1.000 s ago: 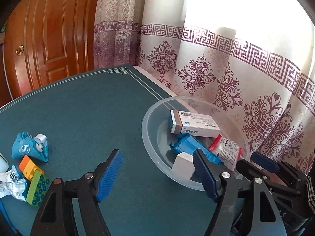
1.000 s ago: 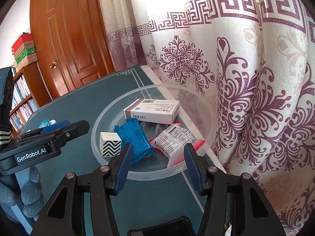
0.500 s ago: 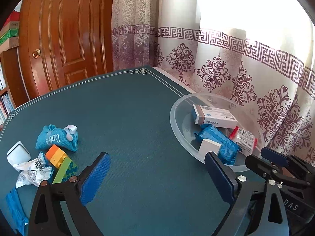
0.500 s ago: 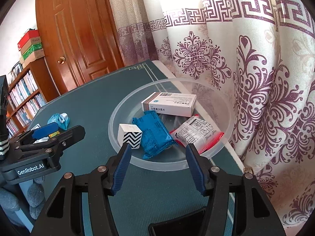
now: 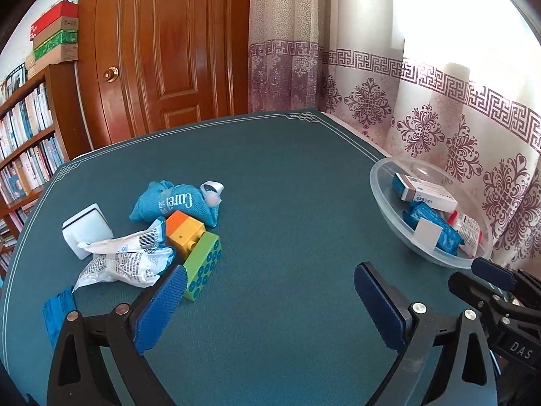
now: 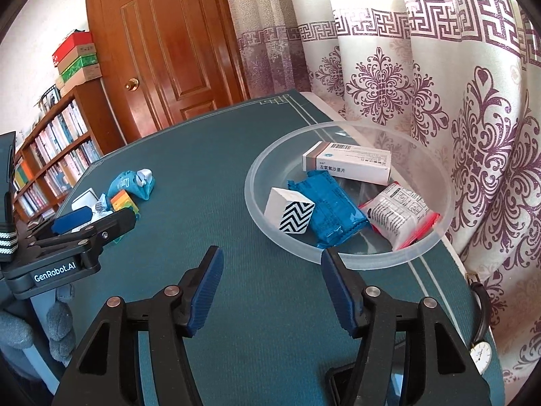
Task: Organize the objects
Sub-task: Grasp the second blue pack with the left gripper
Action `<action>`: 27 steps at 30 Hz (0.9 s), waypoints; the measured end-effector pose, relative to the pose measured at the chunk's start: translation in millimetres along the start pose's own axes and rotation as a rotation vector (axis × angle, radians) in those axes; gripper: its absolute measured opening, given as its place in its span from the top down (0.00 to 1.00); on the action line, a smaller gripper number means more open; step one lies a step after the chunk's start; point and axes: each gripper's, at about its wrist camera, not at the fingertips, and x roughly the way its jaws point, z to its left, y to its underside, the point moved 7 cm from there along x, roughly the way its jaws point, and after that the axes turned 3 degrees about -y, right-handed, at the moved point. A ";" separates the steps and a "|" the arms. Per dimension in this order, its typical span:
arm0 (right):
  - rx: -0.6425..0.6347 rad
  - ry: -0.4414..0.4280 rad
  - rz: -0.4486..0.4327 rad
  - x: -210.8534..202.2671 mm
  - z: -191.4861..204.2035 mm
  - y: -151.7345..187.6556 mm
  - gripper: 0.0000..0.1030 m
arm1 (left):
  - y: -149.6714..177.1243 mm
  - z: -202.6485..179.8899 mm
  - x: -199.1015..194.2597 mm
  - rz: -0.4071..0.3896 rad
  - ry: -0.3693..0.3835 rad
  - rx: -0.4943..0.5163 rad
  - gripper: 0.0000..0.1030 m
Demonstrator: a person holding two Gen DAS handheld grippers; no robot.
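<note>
Teal cloth covers the table (image 5: 270, 176), and two groups of things sit on it. Near the curtain (image 6: 473, 108) stands a clear plastic bowl (image 6: 263, 169) holding a white medicine box (image 6: 348, 162), a crumpled blue packet (image 6: 331, 209), a white cube with a black zigzag face (image 6: 290, 215) and a white sachet with red edges (image 6: 395, 216). Well apart from the bowl, toward the bookshelf (image 5: 23, 155) side, lies a loose pile: a blue cloth pouch (image 5: 175, 203), a white square block (image 5: 86, 235), a crinkled white wrapper (image 5: 125, 260), an orange brick (image 5: 184, 231) touching a green brick (image 5: 203, 265), and a blue strip (image 5: 55, 308) at the table's near edge.

The left gripper (image 5: 267, 304) hovers over bare cloth with its jaws opening very wide and nothing between them; its left finger pad sits just beside the green brick. The right gripper (image 6: 270, 291) hovers just short of the bowl's near rim, jaws opening and about half spread, also empty. A wooden door (image 5: 169, 44) stands behind the table
</note>
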 end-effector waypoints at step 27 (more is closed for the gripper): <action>-0.088 -0.112 0.122 33.3 74.1 31.3 0.36 | 45.4 163.5 -13.8 0.065 -0.351 -0.227 0.02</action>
